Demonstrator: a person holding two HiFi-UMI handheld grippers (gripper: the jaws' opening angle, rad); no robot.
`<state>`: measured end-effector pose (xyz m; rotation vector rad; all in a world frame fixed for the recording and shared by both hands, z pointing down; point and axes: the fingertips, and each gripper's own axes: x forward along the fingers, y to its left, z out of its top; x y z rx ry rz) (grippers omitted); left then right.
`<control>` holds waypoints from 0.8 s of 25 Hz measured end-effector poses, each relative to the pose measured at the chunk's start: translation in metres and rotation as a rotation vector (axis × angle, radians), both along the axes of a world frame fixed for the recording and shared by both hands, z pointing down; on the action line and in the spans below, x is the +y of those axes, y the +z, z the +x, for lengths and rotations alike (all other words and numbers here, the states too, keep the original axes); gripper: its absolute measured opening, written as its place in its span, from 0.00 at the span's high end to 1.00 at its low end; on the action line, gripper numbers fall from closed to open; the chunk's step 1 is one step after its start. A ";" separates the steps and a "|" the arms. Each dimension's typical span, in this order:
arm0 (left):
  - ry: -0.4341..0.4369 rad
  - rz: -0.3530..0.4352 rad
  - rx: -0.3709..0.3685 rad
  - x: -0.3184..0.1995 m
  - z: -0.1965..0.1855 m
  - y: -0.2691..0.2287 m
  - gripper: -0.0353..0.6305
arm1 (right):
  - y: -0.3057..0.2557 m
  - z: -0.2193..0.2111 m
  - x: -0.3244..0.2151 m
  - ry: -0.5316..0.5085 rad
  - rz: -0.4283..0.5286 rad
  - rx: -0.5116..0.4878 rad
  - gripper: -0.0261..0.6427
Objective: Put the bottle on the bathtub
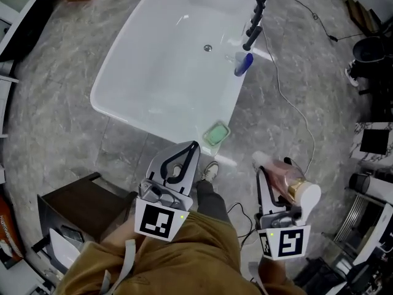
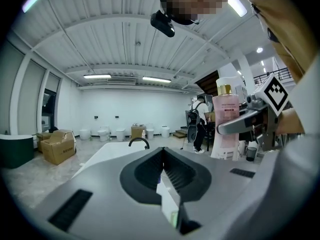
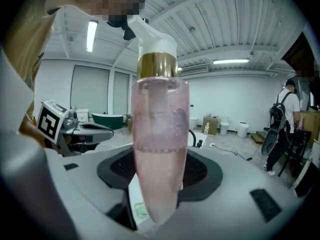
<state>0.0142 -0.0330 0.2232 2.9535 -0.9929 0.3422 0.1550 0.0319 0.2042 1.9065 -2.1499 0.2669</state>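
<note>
In the head view, we note the right gripper (image 1: 273, 172) clenched on the pink bottle (image 1: 287, 180), well apart from the white bathtub (image 1: 105, 82) (grey floor between). Left gripper view: left gripper (image 2: 161, 154) jaws together, empty. Right gripper view: bottle (image 3: 159, 149) upright between jaws.

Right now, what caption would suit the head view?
Right gripper holds a pink bottle near the white bathtub; left gripper is shut and empty.

Left gripper (image 1: 191, 147) held low, fingers seemingly together, right gripper (image 1: 270, 172) alongside, fingers clamped on bottle (image 1: 287, 178)
</note>
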 end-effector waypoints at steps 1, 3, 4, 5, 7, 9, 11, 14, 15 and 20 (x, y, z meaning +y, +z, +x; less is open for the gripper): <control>-0.002 -0.009 -0.002 -0.002 0.001 0.005 0.94 | 0.007 0.002 -0.005 0.001 -0.004 -0.001 0.60; -0.005 -0.025 -0.002 -0.006 0.002 0.014 0.94 | 0.018 0.003 -0.015 0.000 -0.006 0.001 0.60; -0.007 -0.031 0.000 -0.009 0.002 0.017 0.94 | 0.024 0.004 -0.021 -0.002 -0.005 0.002 0.60; -0.010 -0.035 0.004 -0.011 0.003 0.020 0.94 | 0.030 0.004 -0.026 -0.004 -0.003 0.002 0.60; -0.015 -0.041 0.012 -0.018 0.006 0.026 0.94 | 0.042 0.006 -0.038 -0.012 -0.004 0.002 0.60; -0.017 -0.046 0.014 -0.024 0.009 0.034 0.94 | 0.057 0.009 -0.051 -0.018 -0.006 0.005 0.60; -0.020 -0.048 0.009 -0.030 0.010 0.043 0.94 | 0.072 0.011 -0.061 -0.020 -0.005 0.010 0.60; -0.045 -0.059 0.009 -0.038 0.009 0.058 0.94 | 0.094 0.014 -0.076 -0.027 -0.010 0.019 0.60; -0.054 -0.066 0.010 -0.039 0.009 0.064 0.94 | 0.100 0.015 -0.080 -0.033 -0.013 0.023 0.60; -0.074 -0.087 -0.012 -0.049 0.012 0.092 0.94 | 0.132 0.020 -0.104 -0.055 -0.013 0.026 0.60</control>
